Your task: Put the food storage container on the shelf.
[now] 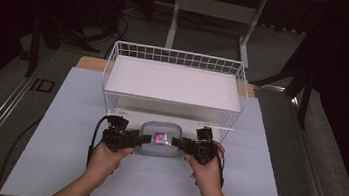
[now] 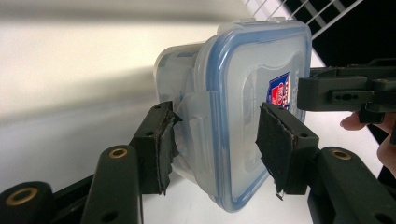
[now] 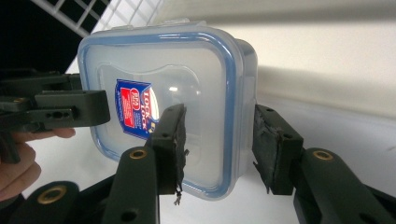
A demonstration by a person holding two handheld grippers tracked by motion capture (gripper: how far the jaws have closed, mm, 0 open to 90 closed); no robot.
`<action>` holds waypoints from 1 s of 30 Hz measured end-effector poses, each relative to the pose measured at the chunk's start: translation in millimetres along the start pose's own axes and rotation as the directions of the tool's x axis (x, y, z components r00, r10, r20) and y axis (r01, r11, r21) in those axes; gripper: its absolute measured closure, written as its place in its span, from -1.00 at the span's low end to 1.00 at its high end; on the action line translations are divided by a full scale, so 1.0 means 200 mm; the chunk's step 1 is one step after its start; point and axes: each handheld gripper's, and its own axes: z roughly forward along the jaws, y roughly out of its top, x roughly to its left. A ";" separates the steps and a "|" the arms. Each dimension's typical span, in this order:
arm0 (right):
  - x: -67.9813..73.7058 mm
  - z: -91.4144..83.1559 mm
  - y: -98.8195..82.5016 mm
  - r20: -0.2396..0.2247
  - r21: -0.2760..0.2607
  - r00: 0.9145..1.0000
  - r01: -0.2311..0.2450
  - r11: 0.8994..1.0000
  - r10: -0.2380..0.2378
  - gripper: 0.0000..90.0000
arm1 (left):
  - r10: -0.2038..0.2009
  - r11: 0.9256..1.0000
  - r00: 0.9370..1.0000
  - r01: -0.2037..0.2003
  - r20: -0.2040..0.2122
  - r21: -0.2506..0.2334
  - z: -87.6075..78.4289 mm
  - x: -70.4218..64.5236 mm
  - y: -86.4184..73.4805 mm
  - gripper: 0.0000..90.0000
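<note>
**High view: two grippers share one clip-lid box in front of the wire rack**

High view puts the plastic box (image 1: 158,143) at the near edge of the white wire shelf rack (image 1: 174,85), at six o'clock from its lower tier, over the pale table mat (image 1: 58,129). I have the left gripper (image 1: 133,138) clamped on the box's nine o'clock side and the right gripper (image 1: 180,143) on its three o'clock side; each pair of jaws stands partly closed, one pad on the lid and one under the base.

From the left gripper view, the box (image 2: 243,116) looks like a clear, rigid, square tub with rounded corners, a blue seal around the lid and a red-and-blue label. I judge it light, seemingly empty, stiff enough to take a firm squeeze, but smooth and slippery. The hinged side flaps are the weak spots; I would keep my grip on the solid rim, as in the right gripper view (image 3: 187,126), where the frayed rubber pads (image 3: 177,140) give the friction.
</note>
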 end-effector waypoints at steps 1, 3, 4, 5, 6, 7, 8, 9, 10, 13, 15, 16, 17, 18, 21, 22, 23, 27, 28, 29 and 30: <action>-0.01 -0.01 0.01 0.006 -0.011 1.000 -0.004 1.000 0.004 0.25 | 0.005 1.000 1.000 -0.005 -0.002 -0.008 0.01 0.00 0.01 0.07; -0.03 -0.02 0.03 0.017 -0.021 1.000 -0.014 1.000 0.014 0.25 | 0.012 1.000 1.000 -0.012 0.000 -0.011 0.04 -0.01 0.04 0.06; -0.04 -0.02 0.04 0.021 -0.024 1.000 -0.018 1.000 0.018 0.25 | 0.015 1.000 1.000 -0.015 -0.003 -0.014 0.06 -0.01 0.04 0.06; -0.06 -0.01 0.05 0.026 -0.027 0.999 -0.020 0.999 0.021 0.25 | 0.019 1.000 1.000 -0.019 -0.003 -0.013 0.07 -0.01 0.05 0.06; -0.06 -0.01 0.05 0.030 -0.029 0.999 -0.027 0.999 0.028 0.25 | 0.015 1.000 1.000 -0.015 -0.001 -0.011 0.09 0.00 0.05 0.06; -0.08 0.00 0.05 0.035 -0.032 0.999 -0.026 0.999 0.027 0.25 | 0.015 1.000 1.000 -0.014 0.002 -0.014 0.11 0.01 0.05 0.06; -0.09 0.00 0.05 0.036 -0.033 0.999 -0.033 0.999 0.034 0.25 | 0.012 1.000 1.000 -0.011 0.004 -0.013 0.12 0.01 0.05 0.06; -0.10 0.01 0.04 0.038 -0.034 0.999 -0.035 0.999 0.036 0.25 | -0.002 1.000 1.000 0.002 0.007 -0.009 0.14 0.02 0.05 0.06; -0.12 0.02 0.04 0.041 -0.032 0.998 -0.039 0.999 0.040 0.25 | 0.000 1.000 1.000 0.000 0.005 -0.020 0.16 0.03 0.04 0.06; -0.15 0.05 0.04 0.039 -0.030 0.998 -0.054 0.998 0.055 0.25 | -0.006 1.000 1.000 0.006 0.004 -0.010 0.19 0.05 0.05 0.06; -0.17 0.07 0.04 0.047 -0.023 0.997 -0.065 0.998 0.066 0.25 | -0.011 1.000 1.000 0.011 0.000 -0.005 0.21 0.07 0.05 0.06; -0.17 0.08 0.04 0.048 -0.024 0.996 -0.071 0.997 0.072 0.25 | -0.013 1.000 1.000 0.013 -0.002 -0.006 0.21 0.07 0.05 0.06; -0.17 0.09 0.04 0.051 -0.021 0.996 -0.074 0.997 0.075 0.25 | -0.019 1.000 1.000 0.019 -0.002 -0.003 0.22 0.08 0.05 0.06; -0.17 0.10 0.04 0.057 -0.020 0.996 -0.072 0.997 0.073 0.25 | -0.027 1.000 1.000 0.027 -0.002 0.000 0.23 0.09 0.05 0.06; -0.18 0.12 0.04 0.064 -0.010 0.995 -0.076 0.997 0.077 0.25 | -0.025 1.000 1.000 0.025 -0.009 -0.002 0.25 0.12 0.06 0.05; -0.18 0.14 0.04 0.070 -0.010 0.994 -0.078 0.997 0.079 0.25 | -0.021 1.000 1.000 0.020 -0.013 -0.010 0.25 0.12 0.06 0.05; -0.18 0.15 0.04 0.072 -0.006 0.994 -0.080 0.997 0.080 0.25 | -0.018 1.000 1.000 0.017 -0.010 -0.012 0.26 0.13 0.06 0.04; -0.16 0.15 0.04 0.087 -0.016 0.995 -0.051 0.999 0.052 0.25 | -0.046 0.999 0.999 0.046 0.005 -0.021 0.26 0.15 0.06 0.03; -0.16 0.16 0.04 0.088 -0.020 0.995 -0.045 0.999 0.047 0.25 | -0.044 0.999 0.999 0.044 0.008 -0.030 0.26 0.16 0.06 0.03; -0.16 0.16 0.05 0.092 -0.022 0.995 -0.040 0.999 0.042 0.25 | -0.041 0.998 0.999 0.041 0.008 -0.037 0.26 0.16 0.06 0.03; -0.15 0.16 0.05 0.097 -0.027 0.995 -0.036 0.999 0.039 0.25 | -0.042 0.998 0.999 0.043 0.014 -0.041 0.26 0.17 0.06 0.02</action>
